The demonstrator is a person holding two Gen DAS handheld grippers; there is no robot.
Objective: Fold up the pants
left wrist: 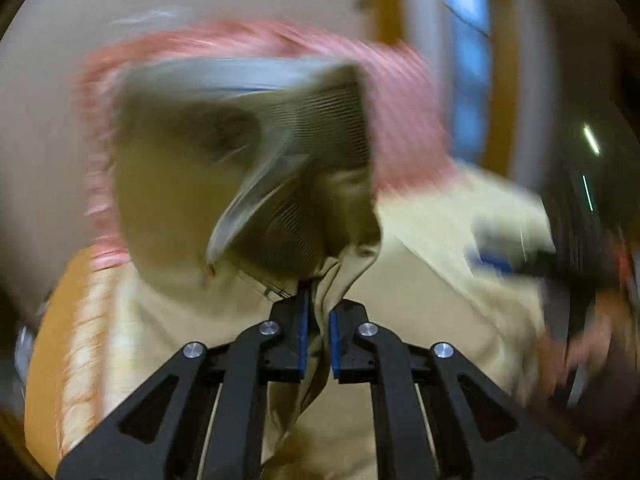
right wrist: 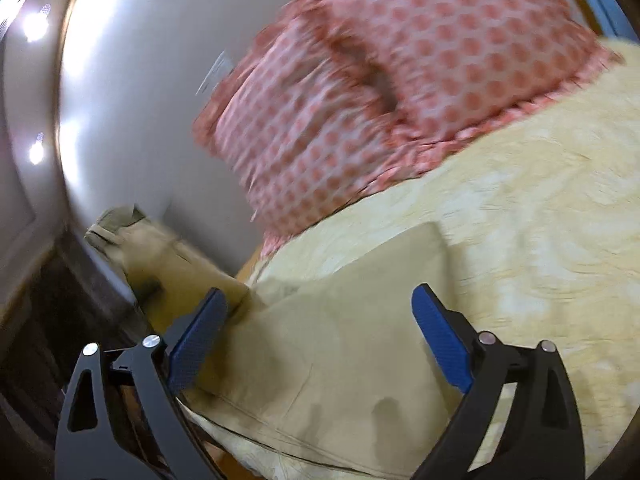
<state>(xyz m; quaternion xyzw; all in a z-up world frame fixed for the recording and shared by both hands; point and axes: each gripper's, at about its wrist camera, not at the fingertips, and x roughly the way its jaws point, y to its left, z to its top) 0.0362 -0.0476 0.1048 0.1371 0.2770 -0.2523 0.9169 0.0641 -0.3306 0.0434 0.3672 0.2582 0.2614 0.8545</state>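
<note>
Left gripper (left wrist: pixel 318 320) pinches the khaki pants (right wrist: pixel 320 344) — right gripper (right wrist: pixel 320 320) gapes above them; pale yellow bedspread (right wrist: pixel 540 220), pink dotted pillow (right wrist: pixel 400 80), white wall (right wrist: pixel 132 120).

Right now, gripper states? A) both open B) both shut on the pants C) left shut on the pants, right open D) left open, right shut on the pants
C: the left gripper pinches a bunched fold of the khaki pants between its blue pads, while the right gripper has its fingers spread wide above the pants, holding nothing.
</note>
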